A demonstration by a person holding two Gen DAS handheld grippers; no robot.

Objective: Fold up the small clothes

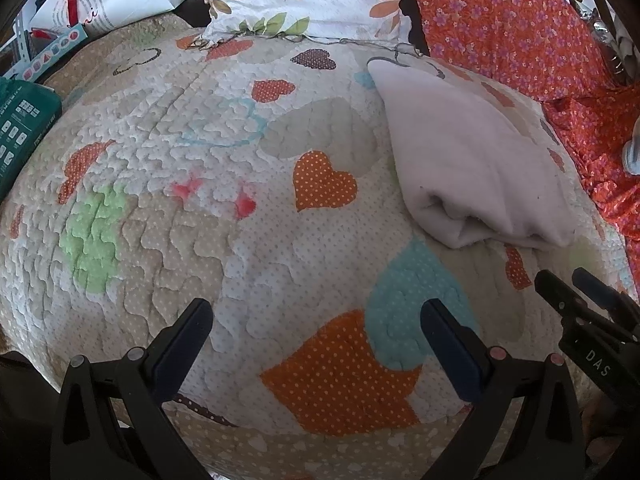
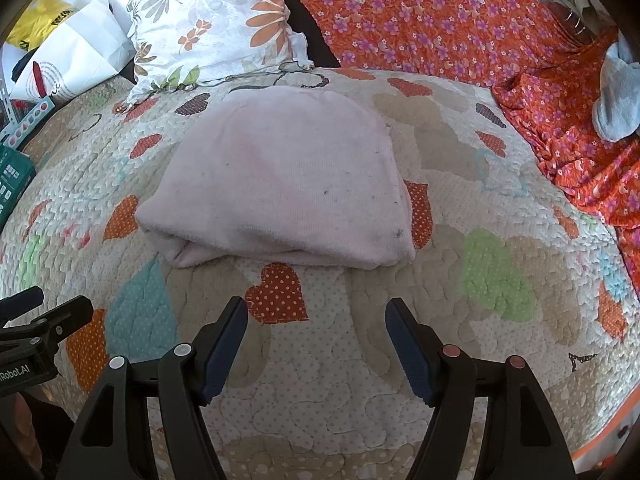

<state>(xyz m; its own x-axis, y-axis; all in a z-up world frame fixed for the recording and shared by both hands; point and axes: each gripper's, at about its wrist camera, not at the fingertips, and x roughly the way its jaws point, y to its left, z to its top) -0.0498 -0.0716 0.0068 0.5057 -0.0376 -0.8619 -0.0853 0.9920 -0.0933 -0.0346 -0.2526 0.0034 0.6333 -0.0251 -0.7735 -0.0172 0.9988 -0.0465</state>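
Observation:
A pale pink garment (image 2: pixel 280 184) lies folded into a compact rectangle on the heart-patterned quilt (image 2: pixel 360 360); it also shows at the right of the left wrist view (image 1: pixel 472 160). My right gripper (image 2: pixel 316 312) is open and empty, a short way in front of the garment's near edge. My left gripper (image 1: pixel 318 312) is open and empty over bare quilt (image 1: pixel 200 240), to the left of the garment. The right gripper's fingers (image 1: pixel 576 292) show at the lower right of the left wrist view. The left gripper's fingers (image 2: pixel 52 312) show at the left edge of the right wrist view.
A floral pillow (image 2: pixel 216 28) lies behind the garment. An orange flowered cloth (image 2: pixel 460 24) covers the back right, with a grey-blue soft item (image 2: pixel 616 96) on it. White bags (image 2: pixel 80 48) and a green box (image 1: pixel 24 132) sit at the far left.

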